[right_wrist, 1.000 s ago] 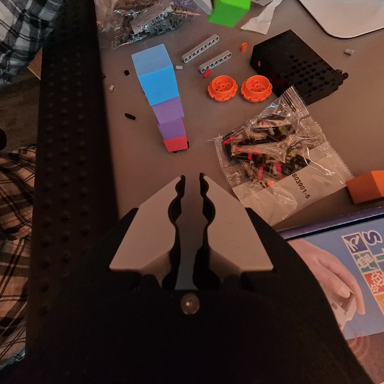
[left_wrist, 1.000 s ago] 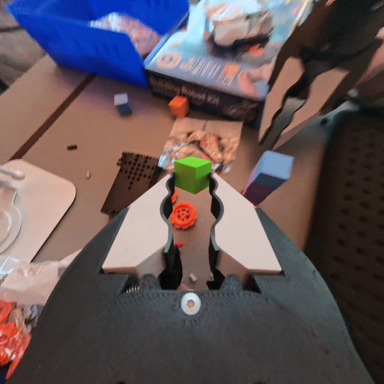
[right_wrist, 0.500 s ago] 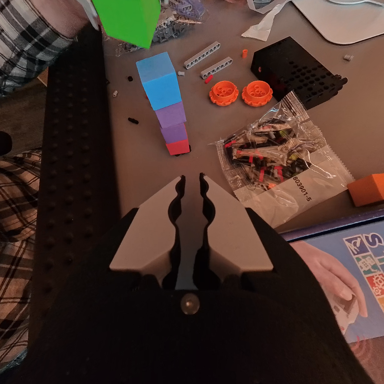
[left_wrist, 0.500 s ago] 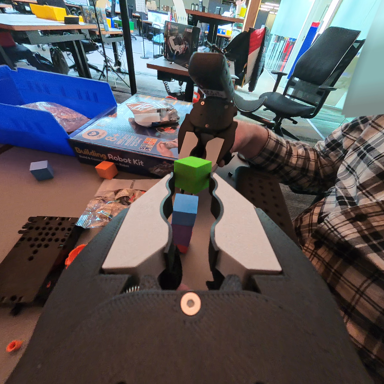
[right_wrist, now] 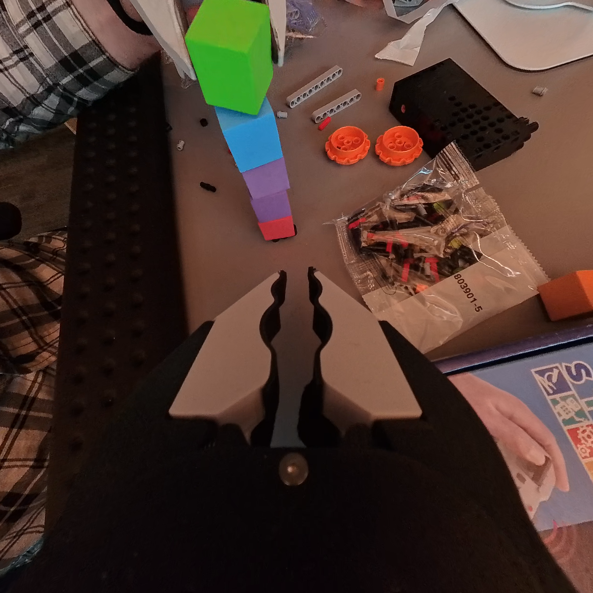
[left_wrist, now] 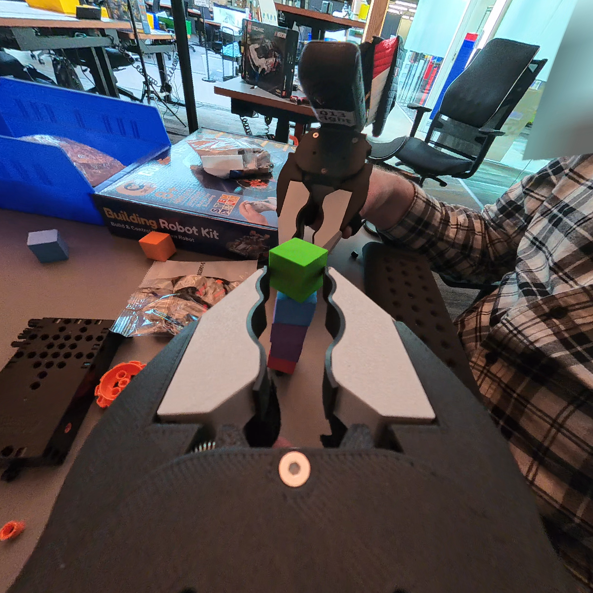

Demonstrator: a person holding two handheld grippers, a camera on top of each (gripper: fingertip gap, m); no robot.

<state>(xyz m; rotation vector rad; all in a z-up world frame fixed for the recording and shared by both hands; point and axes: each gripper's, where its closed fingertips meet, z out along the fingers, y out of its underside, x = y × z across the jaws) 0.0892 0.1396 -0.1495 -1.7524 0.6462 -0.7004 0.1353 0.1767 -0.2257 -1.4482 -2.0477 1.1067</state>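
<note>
My left gripper is shut on a green cube, held at its fingertips. The cube sits right over a leaning stack of cubes: blue on top, two purple, red at the bottom. I cannot tell if green touches blue. In the right wrist view the green cube hangs over the stack, between the left gripper's white fingers. My right gripper is empty, its jaws closed to a narrow slit. It hovers above the table just short of the red cube and shows behind the stack.
A bag of small parts, two orange wheels, grey beams, a black perforated block and an orange cube lie beside the stack. A black studded plate borders it. A kit box, blue bin and slate cube stand behind. Both grippers' tips are roughly 12 cm from the black studded plate.
My left gripper swung up and carried the green cube across from above the orange wheels to just over the stack's blue top cube. The right gripper has held still.
</note>
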